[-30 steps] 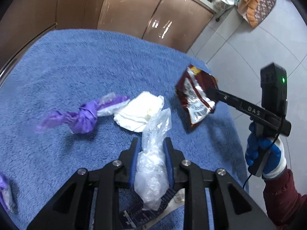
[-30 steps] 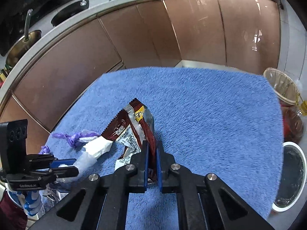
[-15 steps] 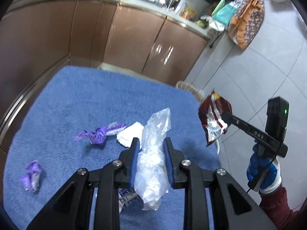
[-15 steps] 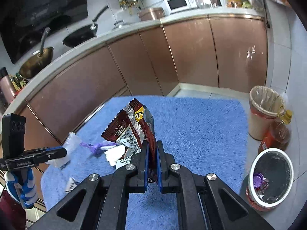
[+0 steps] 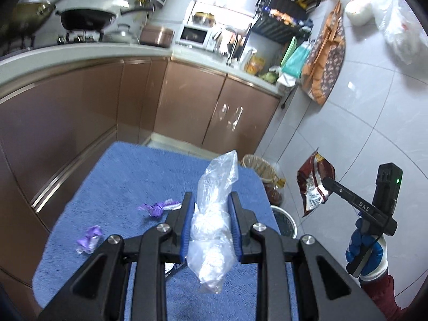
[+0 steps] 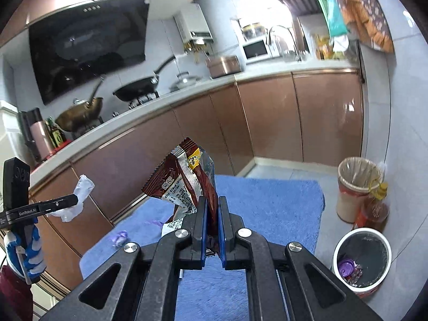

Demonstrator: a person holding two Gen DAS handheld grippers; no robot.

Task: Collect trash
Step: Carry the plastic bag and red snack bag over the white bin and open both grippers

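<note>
My left gripper (image 5: 211, 200) is shut on a crumpled clear plastic bag (image 5: 214, 219) and holds it high above the blue towel-covered table (image 5: 128, 176). My right gripper (image 6: 212, 206) is shut on a brown snack wrapper (image 6: 184, 179), lifted off to the right of the table; the wrapper also shows in the left wrist view (image 5: 315, 184). Two purple wrappers (image 5: 157, 208) (image 5: 89, 239) lie on the towel. A white bin with a dark liner (image 6: 361, 262) stands on the floor at the right, with trash inside.
A wicker basket with a liner (image 6: 355, 187) and an oil bottle (image 6: 374, 208) stand on the floor beside the bin. Brown kitchen cabinets (image 5: 187, 107) run behind the table. A tiled wall (image 5: 374, 107) is on the right.
Both grippers have risen well above the table with their loads. The right gripper has carried the snack wrapper out past the table's right edge, toward the bin.
</note>
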